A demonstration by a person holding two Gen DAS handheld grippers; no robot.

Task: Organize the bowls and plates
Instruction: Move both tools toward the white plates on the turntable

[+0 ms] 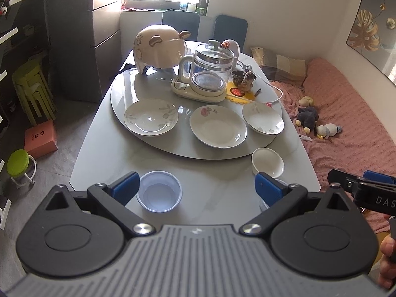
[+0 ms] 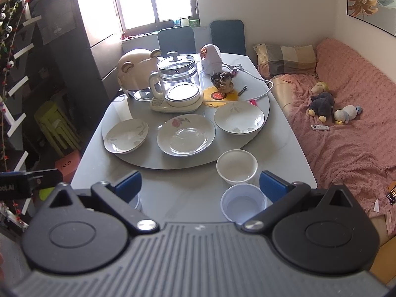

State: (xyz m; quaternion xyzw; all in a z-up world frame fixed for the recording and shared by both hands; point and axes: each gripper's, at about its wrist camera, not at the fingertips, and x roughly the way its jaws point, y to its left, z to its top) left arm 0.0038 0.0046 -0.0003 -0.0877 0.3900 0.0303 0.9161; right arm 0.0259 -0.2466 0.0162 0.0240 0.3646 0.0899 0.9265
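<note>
Both hand-held grippers hang released over the bench's near edge: the left hand-held gripper [image 1: 196, 185] nearest the left plastic bowl [image 1: 159, 191], the right hand-held gripper [image 2: 200, 185] nearest the white ceramic bowl [image 2: 236, 165], which lies ahead-right.

Three shallow floral plates, upright, in a row mid-frame: left plate [image 1: 151, 118], pink-flower plate [image 1: 217, 126], right plate [image 1: 262, 118]. White bowl [image 1: 267, 162] lower right; clear plastic bowl [image 1: 159, 191] lower centre, both empty.
</note>
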